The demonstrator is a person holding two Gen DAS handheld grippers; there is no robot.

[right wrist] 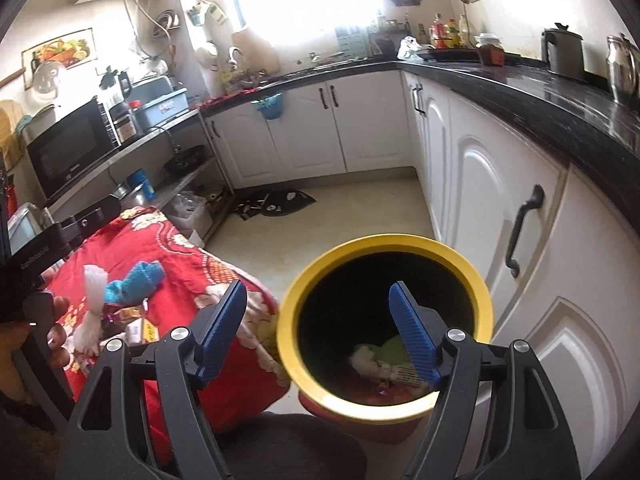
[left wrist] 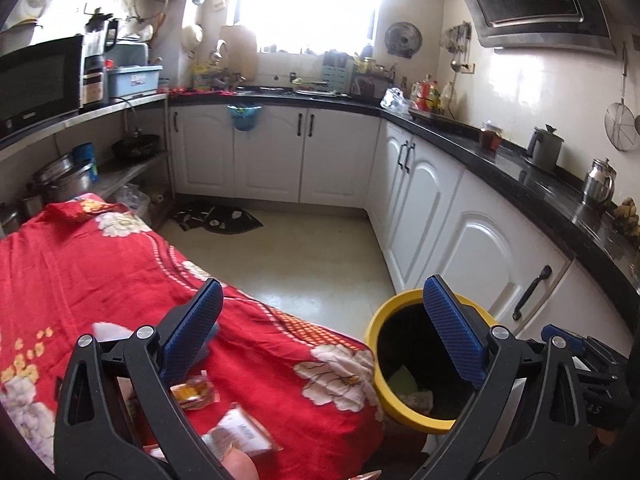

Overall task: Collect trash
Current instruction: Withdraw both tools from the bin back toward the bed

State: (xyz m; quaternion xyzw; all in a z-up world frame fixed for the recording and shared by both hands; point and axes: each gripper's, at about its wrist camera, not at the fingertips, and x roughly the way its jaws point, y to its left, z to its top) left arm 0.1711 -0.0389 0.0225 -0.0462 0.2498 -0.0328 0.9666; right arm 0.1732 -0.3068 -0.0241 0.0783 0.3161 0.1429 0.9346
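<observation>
A yellow-rimmed bin (right wrist: 384, 248) stands on the floor beside a table under a red flowered cloth (left wrist: 100, 264); it also shows in the left wrist view (left wrist: 374, 328). Wrappers and paper (right wrist: 380, 364) lie in its bottom. My right gripper (right wrist: 316, 300) is open and empty above the bin's mouth. My left gripper (left wrist: 322, 300) is open and empty above the table's corner, left of the bin. Trash lies on the cloth: an orange snack wrapper (left wrist: 196, 394), a white packet (left wrist: 240, 436), a white tassel (right wrist: 94, 280) and a blue knitted piece (right wrist: 136, 280).
White cabinets (left wrist: 472, 248) under a black counter (left wrist: 560, 200) run close along the right of the bin. A steel shelf rack (left wrist: 120, 176) with pots and a microwave (left wrist: 36, 80) stands left. A dark mat (left wrist: 224, 220) lies on the floor.
</observation>
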